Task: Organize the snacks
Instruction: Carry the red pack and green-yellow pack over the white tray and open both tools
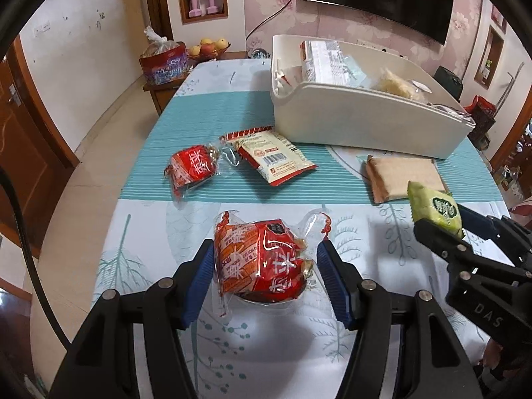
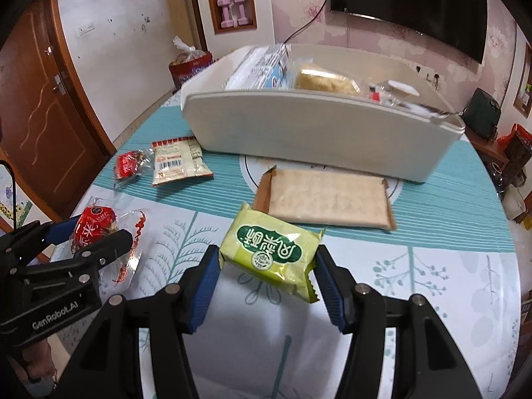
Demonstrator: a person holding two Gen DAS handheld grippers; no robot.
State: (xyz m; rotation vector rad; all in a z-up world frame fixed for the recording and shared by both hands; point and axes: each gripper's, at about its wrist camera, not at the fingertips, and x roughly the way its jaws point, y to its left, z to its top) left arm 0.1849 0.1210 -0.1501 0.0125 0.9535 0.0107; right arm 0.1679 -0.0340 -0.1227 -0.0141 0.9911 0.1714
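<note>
- The left tongs [image 1: 264,262] are partly closed on a red snack pack [image 1: 262,259]. Both blue pads press its crinkly wrapper rather than the solid middle, so the pack could slide out or swing as it travels. It appears lifted off the worktop [image 1: 139,179], though how far is hard to judge.
- The right tongs [image 2: 267,259] grip a green snack pack [image 2: 269,249] across its width, the pads meeting its side edges. That pack tilts, with its notched seam hanging toward five o'clock. A pinch on thin film could let it twist or drop.
- The white bin [image 2: 299,133] lies toward twelve o'clock of both tongs and already holds several packets. Its near wall is tall, so a pack carried too low would likely catch the rim and get knocked loose.
- The two tongs work close beside each other, so heading for the bin together risks a bump between them.
- A flat tan packet [image 2: 326,199] lies just in front of the bin. A low pass could snag or push it.
- A small red pack [image 1: 191,166] and a beige barcode packet [image 1: 272,156] lie toward eleven o'clock in the left view, touching or nearly so. Grabbing one may drag the other.
</note>
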